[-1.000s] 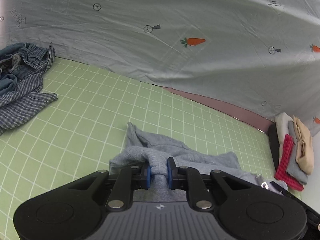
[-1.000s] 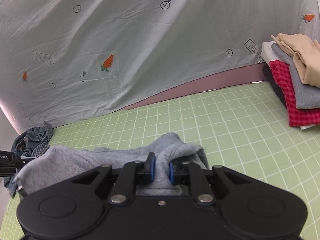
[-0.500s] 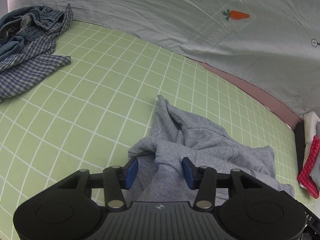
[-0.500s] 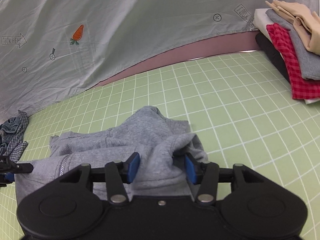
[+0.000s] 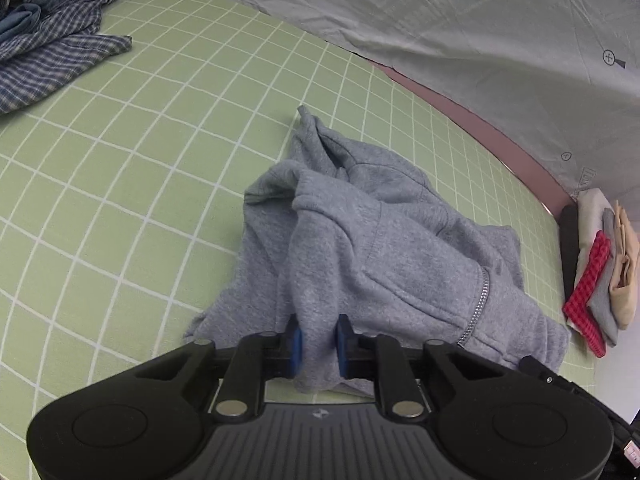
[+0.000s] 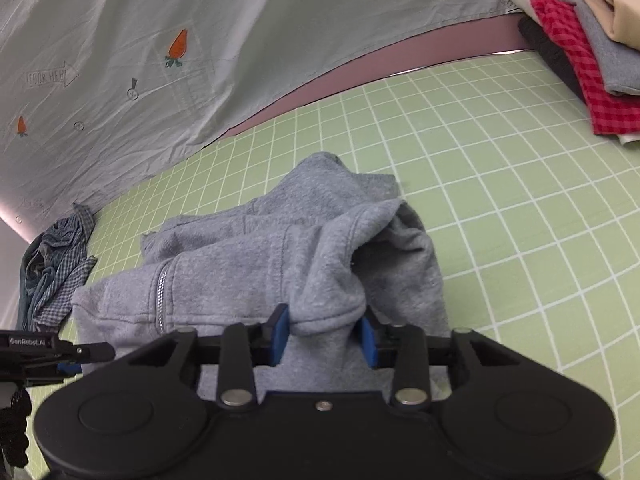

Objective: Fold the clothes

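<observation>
On the green mat (image 5: 120, 200), both jaws have reclosed around the gray hoodie (image 5: 360, 240).

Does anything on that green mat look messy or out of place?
Yes: the grey zip hoodie lies bunched mid-mat, and checked and denim clothes sit crumpled at the far left. Only the stack on the right is folded.

Left gripper (image 5: 318, 340) pinched, right gripper (image 6: 323, 334) agape

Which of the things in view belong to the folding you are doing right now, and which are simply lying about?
In hand:
grey zip hoodie
left gripper, shut on it
right gripper, open around a fold

Lying about:
heap of blue checked clothes
folded stack
carrot-print sheet
green grid mat
</observation>
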Tool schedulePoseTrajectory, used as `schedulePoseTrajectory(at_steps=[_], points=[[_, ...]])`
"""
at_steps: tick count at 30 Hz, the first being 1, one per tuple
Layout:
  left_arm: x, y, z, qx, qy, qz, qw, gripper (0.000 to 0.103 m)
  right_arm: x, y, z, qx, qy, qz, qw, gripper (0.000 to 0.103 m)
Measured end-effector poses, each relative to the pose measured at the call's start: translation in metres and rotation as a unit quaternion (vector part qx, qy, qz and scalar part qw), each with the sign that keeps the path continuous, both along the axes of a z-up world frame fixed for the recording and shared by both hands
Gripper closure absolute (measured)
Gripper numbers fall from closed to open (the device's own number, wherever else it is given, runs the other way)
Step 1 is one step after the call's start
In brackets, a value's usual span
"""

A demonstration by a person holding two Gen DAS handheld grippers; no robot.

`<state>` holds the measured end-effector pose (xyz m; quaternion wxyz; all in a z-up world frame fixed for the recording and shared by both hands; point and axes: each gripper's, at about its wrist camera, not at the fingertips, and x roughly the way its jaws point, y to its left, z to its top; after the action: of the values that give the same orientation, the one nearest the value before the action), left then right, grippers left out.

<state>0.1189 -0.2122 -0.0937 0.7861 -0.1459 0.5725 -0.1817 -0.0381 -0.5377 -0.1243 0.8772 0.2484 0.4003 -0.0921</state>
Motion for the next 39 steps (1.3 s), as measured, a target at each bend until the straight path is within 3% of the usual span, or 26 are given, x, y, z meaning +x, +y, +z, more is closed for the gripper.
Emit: schedulePoseTrajectory(at_steps=[1,6,10,12,13,14,16,18,21,24,27,30,33,35,39], points=[[0.003,0.0,0.002,-0.006,0.001,0.0,1.0,0.095,0.001,-0.002,0.001,0.01,-0.004,0.004,1.0,0.085],[0.036,-0.006,0.03,-0.053,-0.027,-0.005,0.9982,0.096,0.022,-0.033,0.01,0.069,-0.036,-0.014,0.997,0.088],[0.086,-0.016,0.061,-0.087,-0.108,0.072,0.9878,0.088,0.064,-0.07,0.012,0.142,-0.072,-0.057,0.986,0.084],[0.106,-0.02,0.074,-0.07,-0.144,0.103,0.9817,0.054,0.081,-0.087,0.011,0.186,-0.096,-0.099,0.973,0.068],[0.111,-0.022,0.08,-0.056,-0.158,0.105,0.9802,0.045,0.085,-0.091,0.013,0.19,-0.113,-0.128,0.967,0.043],[0.115,-0.023,0.083,-0.043,-0.166,0.105,0.9795,0.031,0.087,-0.093,0.018,0.179,-0.117,-0.142,0.967,0.025],[0.111,-0.024,0.075,-0.021,-0.164,0.089,0.9822,0.027,0.092,-0.095,0.026,0.152,-0.122,-0.166,0.967,0.022],[0.104,-0.025,0.055,0.01,-0.14,0.065,0.988,0.025,0.092,-0.088,0.028,0.103,-0.108,-0.152,0.977,0.022],[0.083,-0.019,0.017,0.055,-0.092,0.045,0.9933,0.025,0.092,-0.074,0.014,0.026,-0.047,-0.12,0.991,0.021],[0.064,-0.006,-0.013,0.065,-0.044,0.038,0.9962,0.025,0.086,-0.06,-0.008,-0.029,0.009,-0.087,0.996,0.021],[0.053,0.002,-0.025,0.053,-0.033,0.045,0.9971,0.018,0.077,-0.06,-0.032,-0.01,0.04,-0.077,0.996,0.021],[0.054,-0.005,-0.028,0.043,-0.031,0.03,0.9981,0.009,0.071,-0.064,-0.051,0.047,0.039,-0.079,0.995,0.02],[0.057,-0.013,-0.032,0.034,-0.027,0.009,0.999,0.008,0.072,-0.062,-0.057,0.08,0.029,-0.067,0.994,0.017],[0.059,-0.019,-0.034,0.028,-0.025,-0.005,0.9993,0.002,0.076,-0.058,-0.058,0.083,0.024,-0.049,0.995,0.006],[0.063,-0.03,-0.038,0.018,-0.023,-0.027,0.9992,0.0,0.088,-0.048,-0.057,0.063,0.028,-0.019,0.997,0.001]])
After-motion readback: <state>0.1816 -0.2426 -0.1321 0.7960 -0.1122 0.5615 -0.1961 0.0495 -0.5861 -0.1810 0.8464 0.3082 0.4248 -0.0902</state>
